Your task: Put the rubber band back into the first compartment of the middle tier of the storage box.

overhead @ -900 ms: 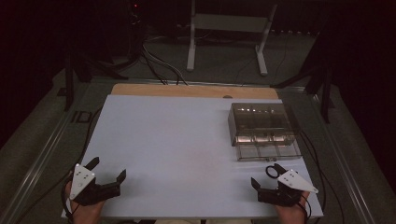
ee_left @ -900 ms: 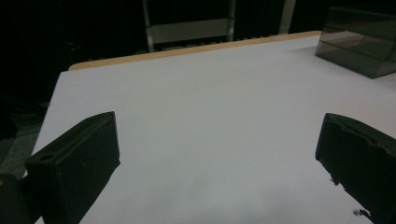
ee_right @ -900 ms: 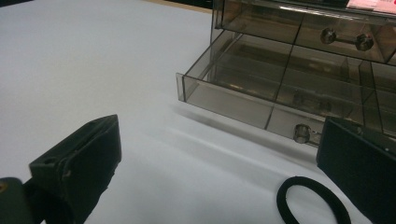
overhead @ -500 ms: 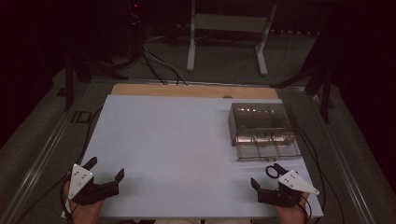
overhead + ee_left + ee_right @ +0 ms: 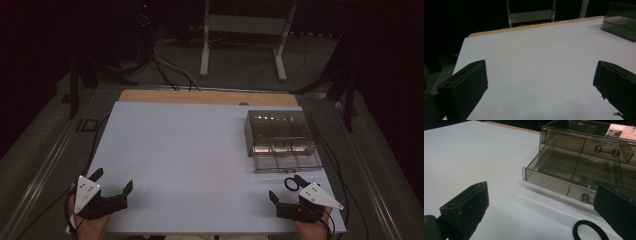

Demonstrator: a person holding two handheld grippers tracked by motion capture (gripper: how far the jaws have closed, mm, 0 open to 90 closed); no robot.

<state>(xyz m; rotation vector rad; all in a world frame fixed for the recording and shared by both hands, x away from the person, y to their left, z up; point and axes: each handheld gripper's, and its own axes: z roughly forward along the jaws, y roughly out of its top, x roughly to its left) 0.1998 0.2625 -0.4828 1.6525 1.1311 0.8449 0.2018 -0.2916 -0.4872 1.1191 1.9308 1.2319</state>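
A smoky see-through drawer box [image 5: 279,129] stands at the right of the white table top [image 5: 200,150], its bottom drawer [image 5: 286,161] pulled out toward me. A black elastic ring [image 5: 290,183] lies flat just in front of that drawer. My right gripper [image 5: 285,186] rests open near the front right edge, the ring close by its right jaw. In the right gripper view the gripper [image 5: 541,187] holds nothing; the ring [image 5: 590,230] lies low right and the open drawer [image 5: 564,171] ahead. My left gripper [image 5: 114,178] [image 5: 541,63] is open and empty at the front left.
A wooden strip [image 5: 205,97] borders the table's far edge. Beyond it stand a white metal frame [image 5: 240,35] and cables [image 5: 165,65] on the dark floor. The box's corner [image 5: 621,21] shows at the upper right of the left gripper view.
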